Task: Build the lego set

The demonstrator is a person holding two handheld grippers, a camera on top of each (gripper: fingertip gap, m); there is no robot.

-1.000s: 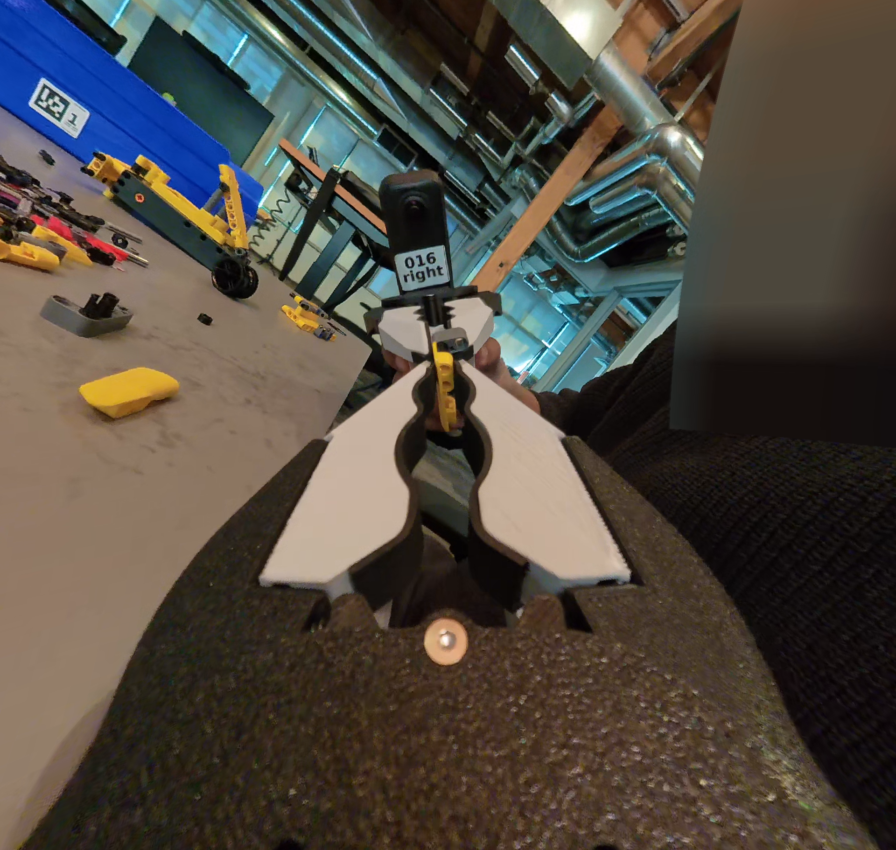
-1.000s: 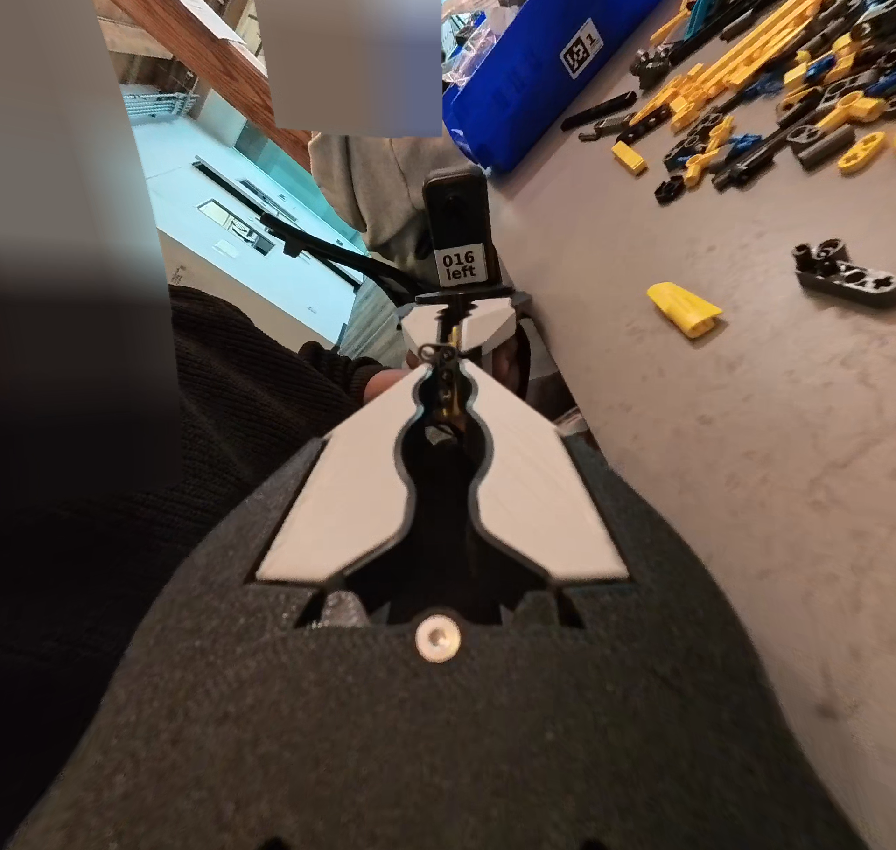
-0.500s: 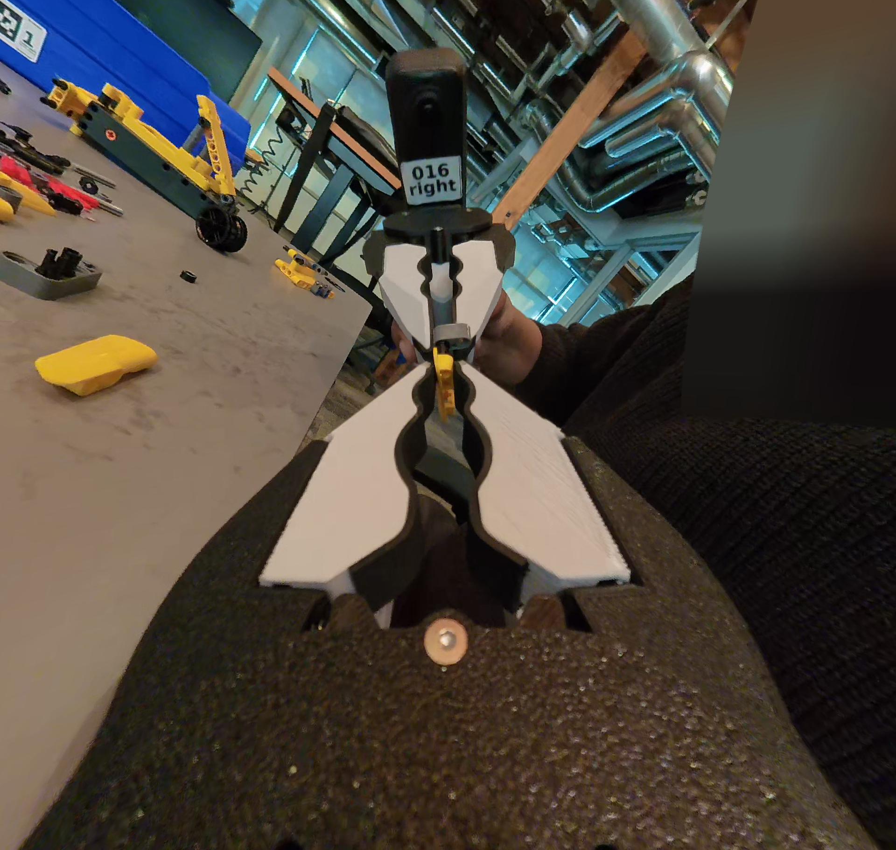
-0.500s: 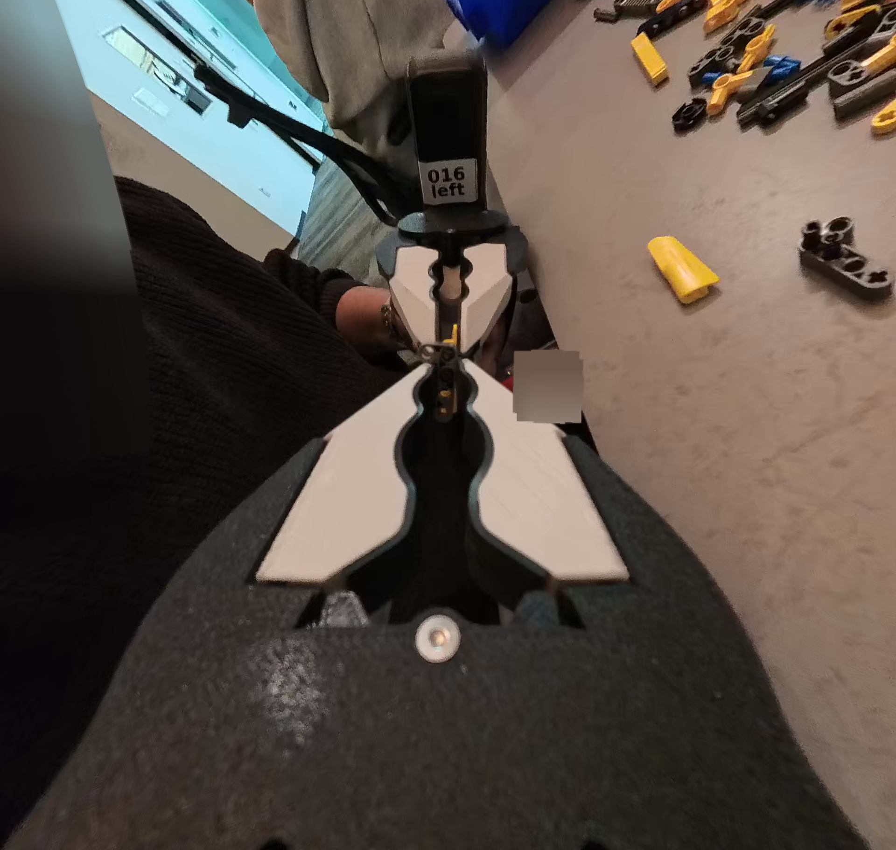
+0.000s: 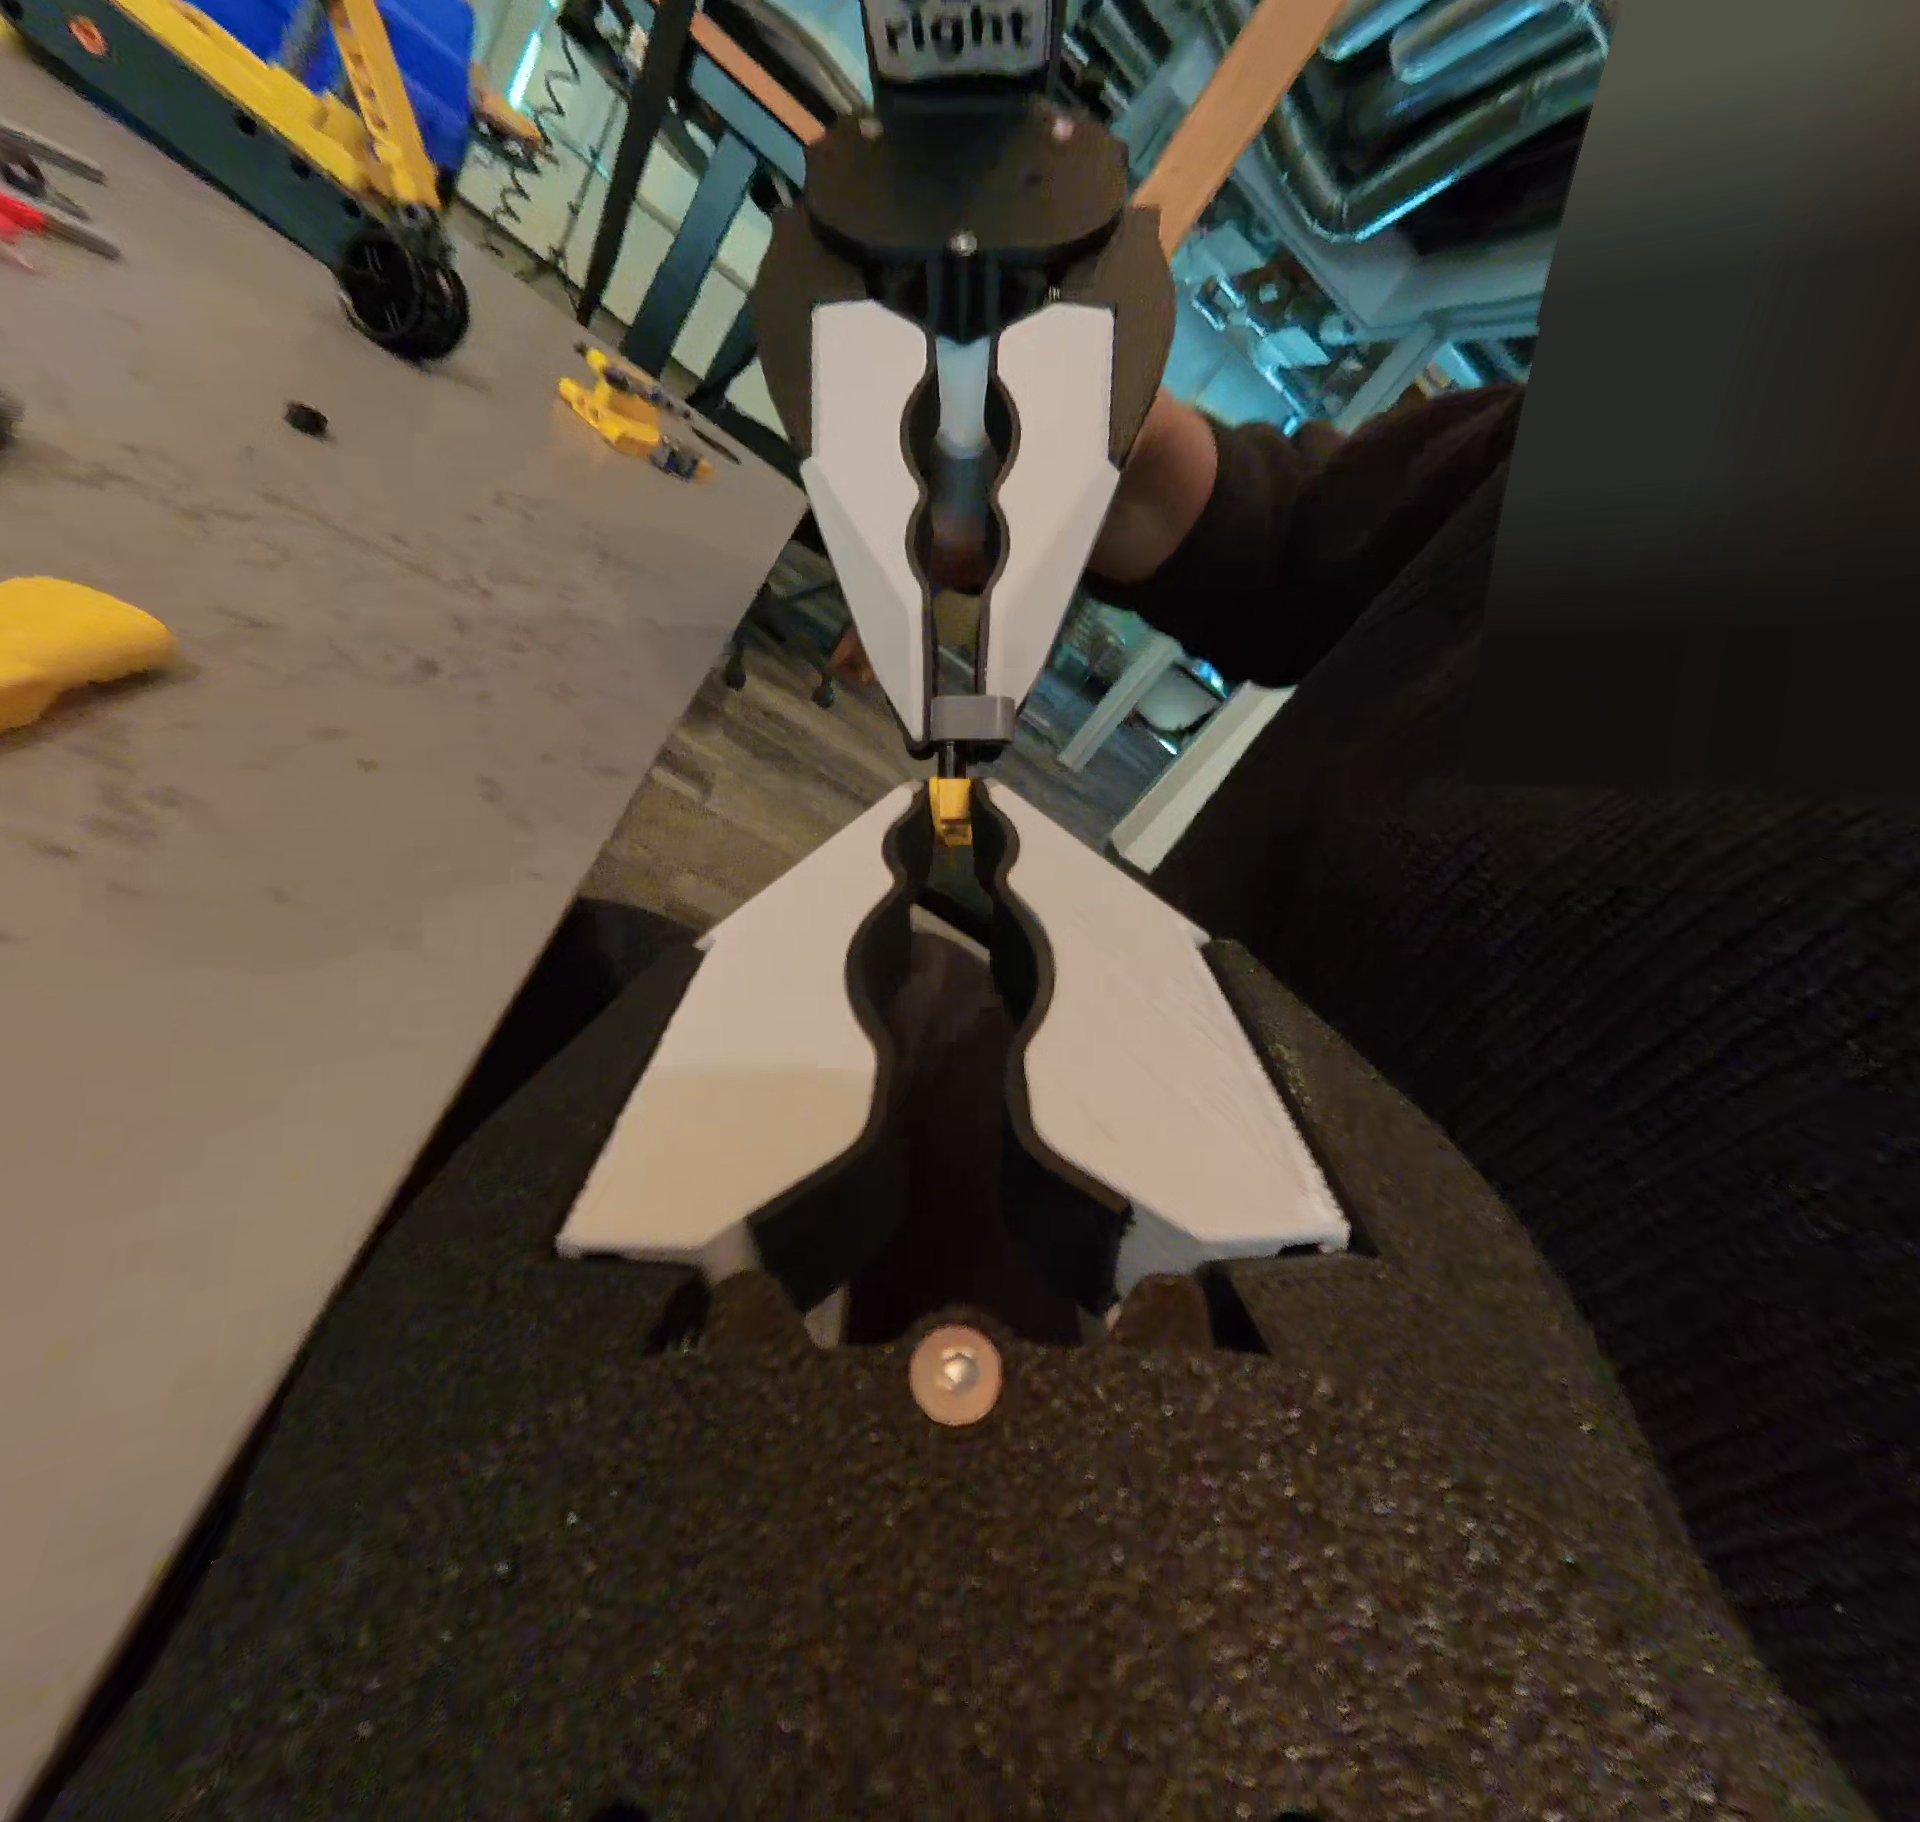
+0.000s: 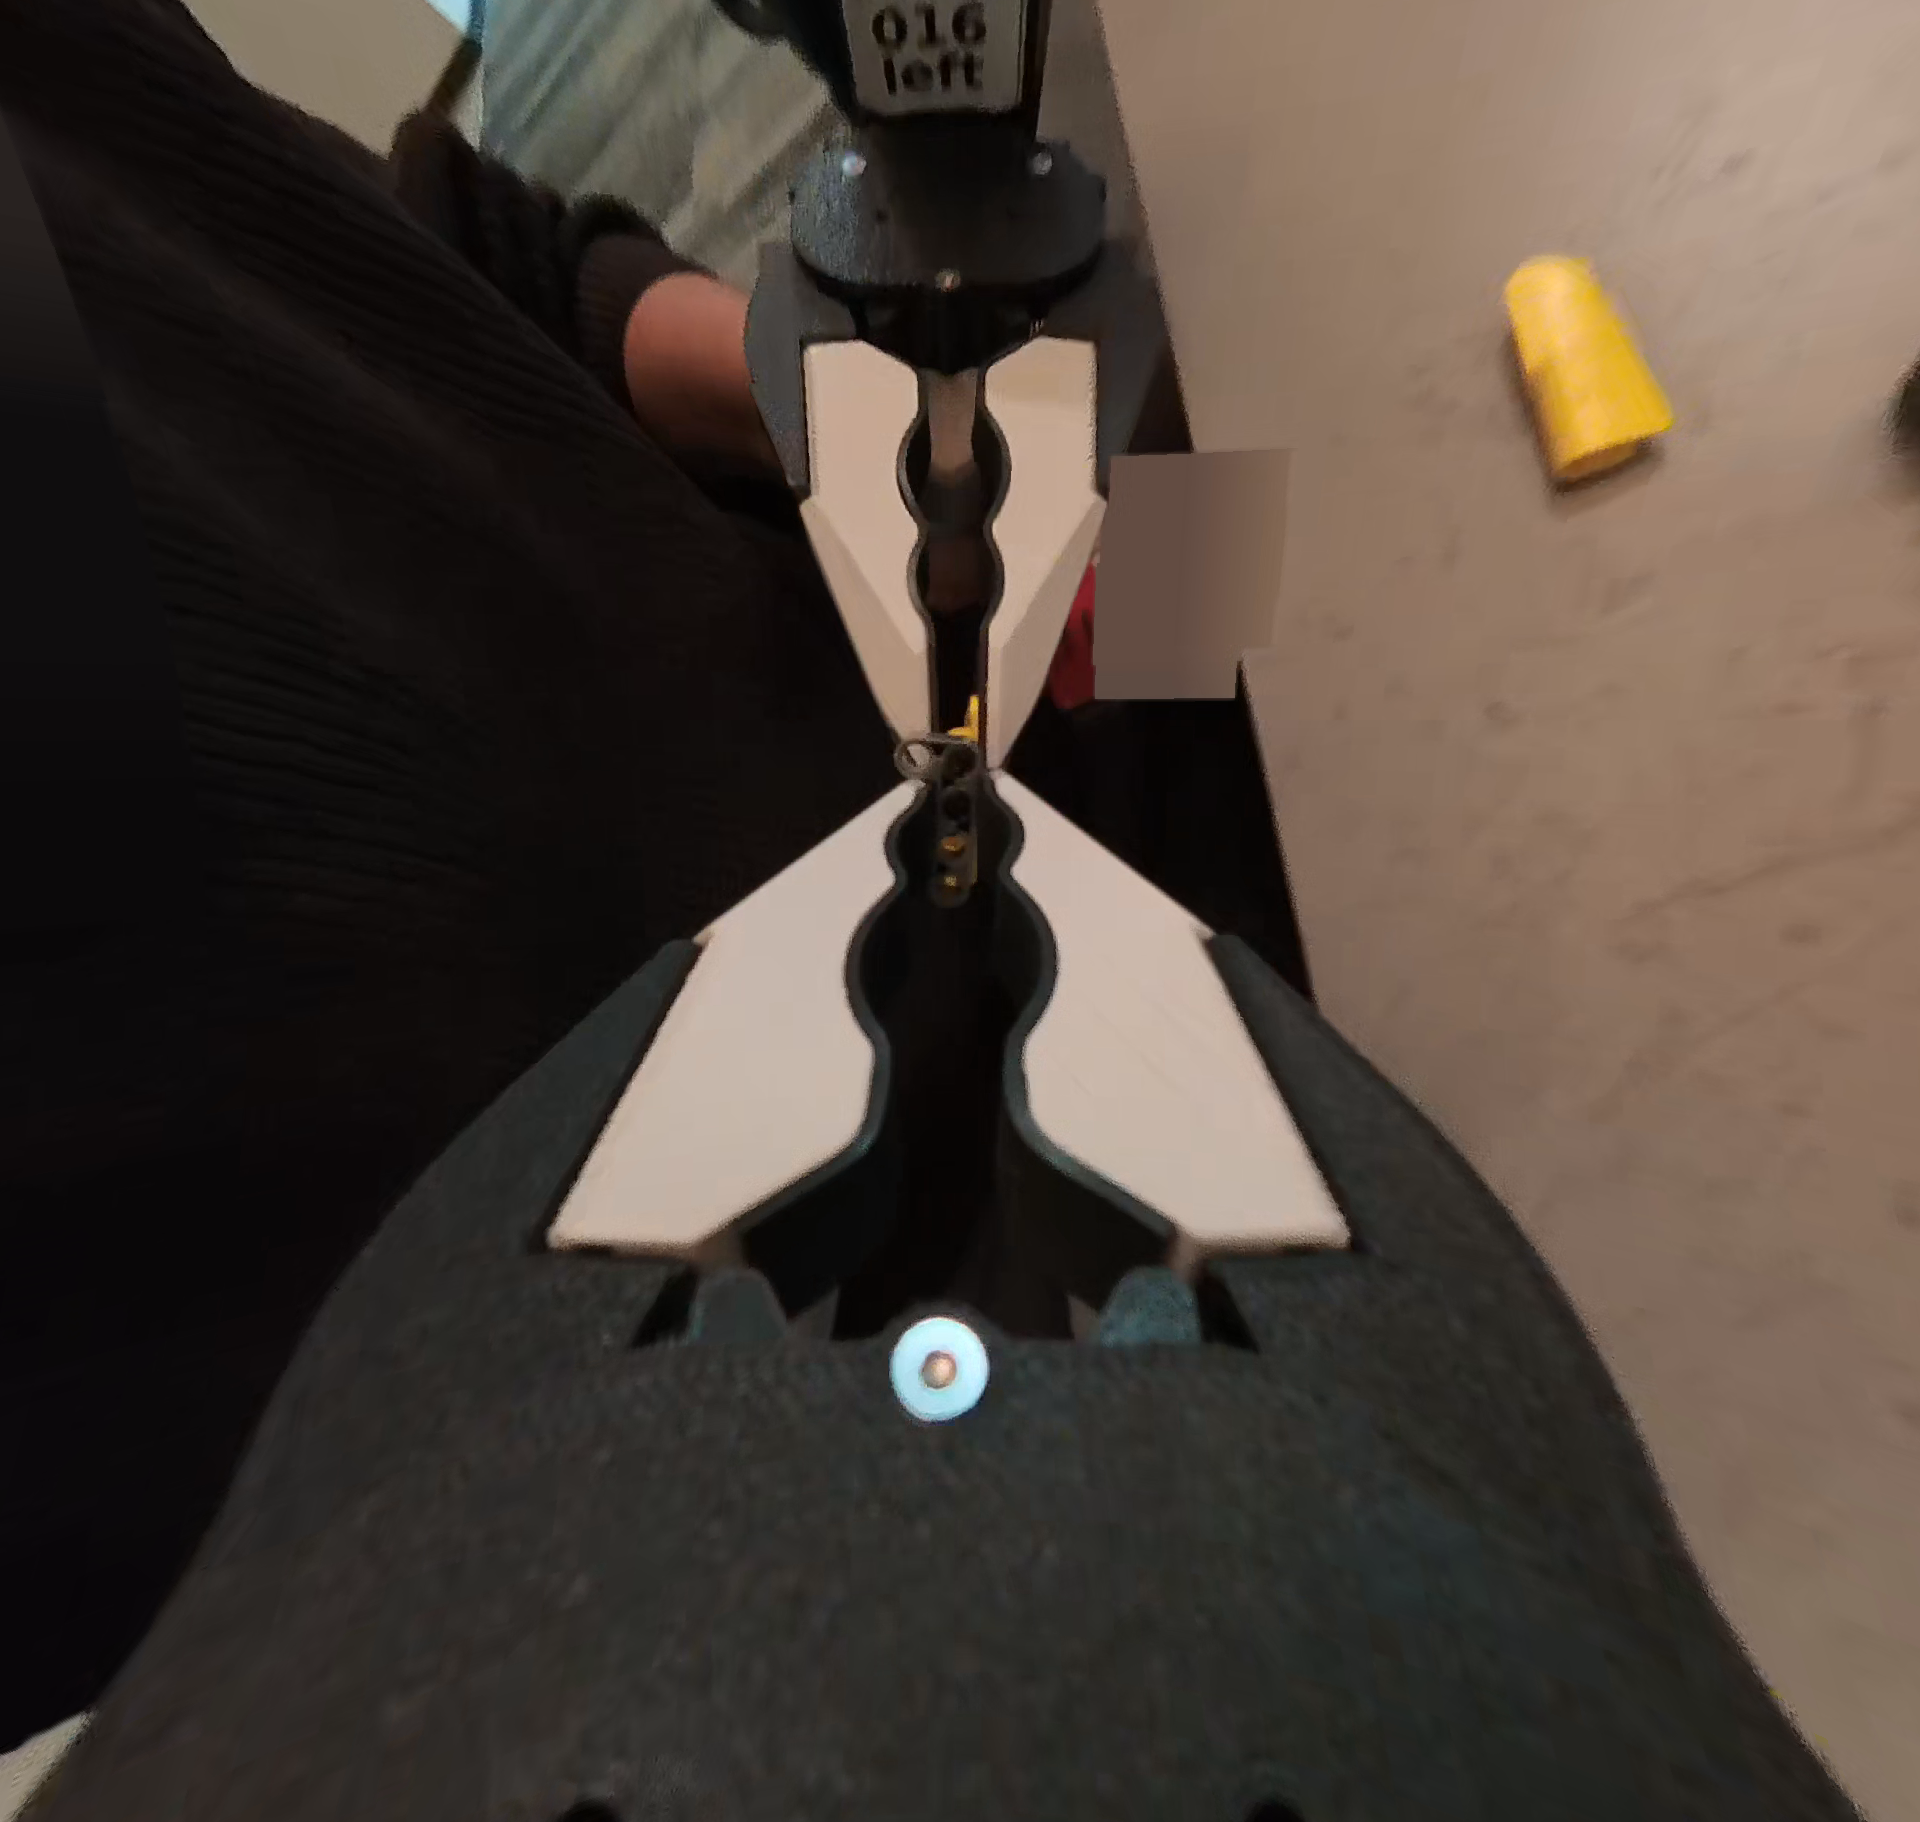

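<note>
My left gripper (image 5: 951,798) is shut on a small yellow beam piece (image 5: 949,822) held upright between its white fingers. My right gripper (image 5: 971,738) faces it tip to tip, shut on a small grey piece (image 5: 971,718) with a thin black pin pointing at the yellow piece. The pin meets or nearly meets the yellow piece. In the right wrist view my right gripper (image 6: 951,783) holds the grey holed piece (image 6: 951,842), and the left gripper (image 6: 961,725) with the yellow piece (image 6: 972,705) stands just beyond it. Both are held in the air beside the table edge.
A grey table (image 5: 312,889) lies to the left, with a yellow wedge (image 5: 62,640), a yellow and dark wheeled model (image 5: 239,131), a small yellow assembly (image 5: 623,411) and a blue bin (image 5: 343,16). The wedge also shows in the right wrist view (image 6: 1584,364). A person's dark sleeve (image 5: 1455,941) is on the right. Less than 4 cm separates the two grippers' tips.
The two grippers have come much closer together, from well apart to tip against tip. Each still holds its piece. The table has slid out to the side in both views.
</note>
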